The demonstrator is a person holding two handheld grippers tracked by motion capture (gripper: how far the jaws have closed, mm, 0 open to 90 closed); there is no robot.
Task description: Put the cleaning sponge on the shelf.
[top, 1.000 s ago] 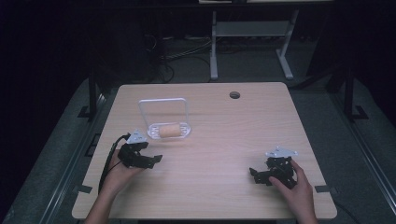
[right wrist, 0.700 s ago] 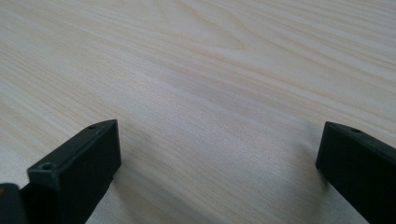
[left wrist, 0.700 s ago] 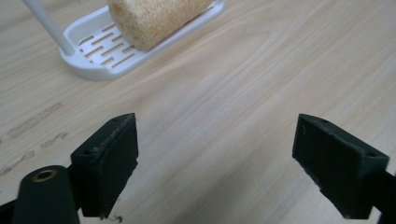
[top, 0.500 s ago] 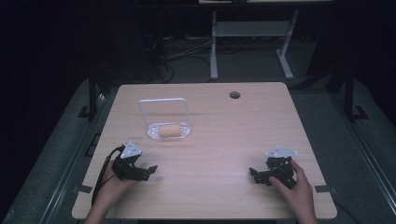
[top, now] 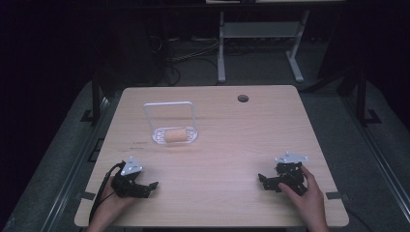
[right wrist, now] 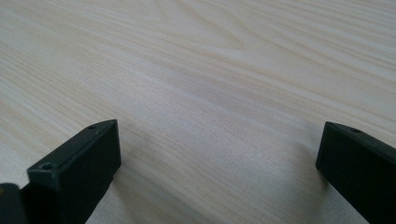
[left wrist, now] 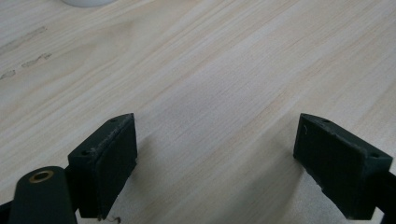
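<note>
Tongs released on both sides — left tongs [top: 147, 186], right tongs [top: 265, 181] — resting on bare tabletop [top: 217, 145], white rack [top: 171, 121] beyond the left pair.

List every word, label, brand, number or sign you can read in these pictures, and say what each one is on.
None can be read.
Faint dark marks on the table, left of the white rack: too small and smeared to tell if they are writing.
The left gripper, the right gripper and the roll: no print visible.
</note>
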